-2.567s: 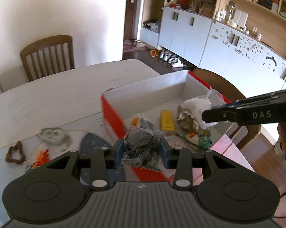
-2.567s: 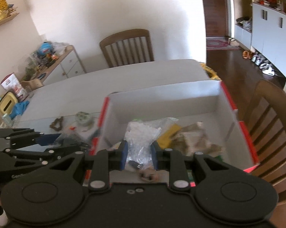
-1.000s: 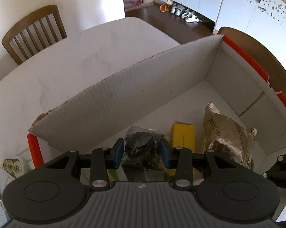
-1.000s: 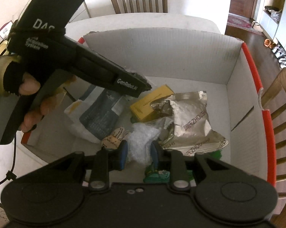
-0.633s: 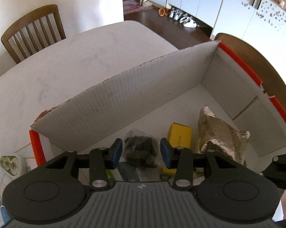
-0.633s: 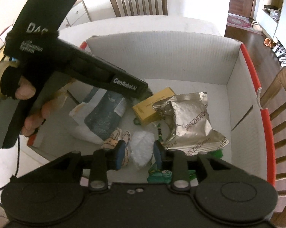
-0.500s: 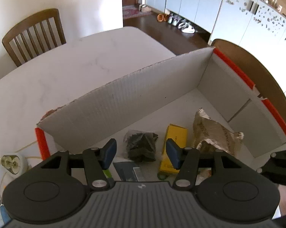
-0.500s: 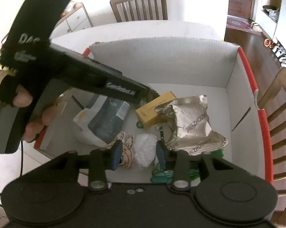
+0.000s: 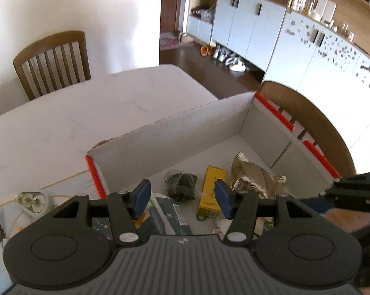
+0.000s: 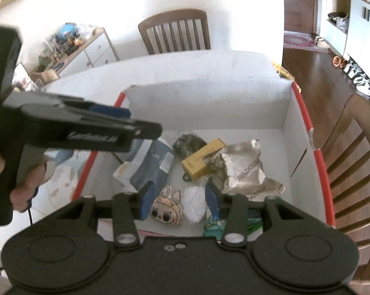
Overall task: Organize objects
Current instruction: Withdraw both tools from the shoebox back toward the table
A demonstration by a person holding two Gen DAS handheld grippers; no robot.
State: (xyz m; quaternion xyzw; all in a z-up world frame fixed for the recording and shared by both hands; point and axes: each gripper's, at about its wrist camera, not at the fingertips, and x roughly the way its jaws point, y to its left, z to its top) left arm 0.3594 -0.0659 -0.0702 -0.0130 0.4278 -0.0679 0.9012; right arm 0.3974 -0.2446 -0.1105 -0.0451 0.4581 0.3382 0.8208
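Grippers both hang over the box (image 10: 307,132), nothing in either. Left gripper (image 9: 182,198) has its jaws apart and bare; the dark bag (image 9: 180,186) lies on the box floor between and beyond the tips, centre of the left view. Right gripper (image 10: 178,200) is opening, with the white bag (image 10: 194,202) loose below the tips at lower centre, not pinched, beside the bunny toy (image 10: 166,207). What's left sits out on the table (image 9: 49,123): a small white case (image 9: 32,200) at lower left, nearer the left hand by my reckoning.
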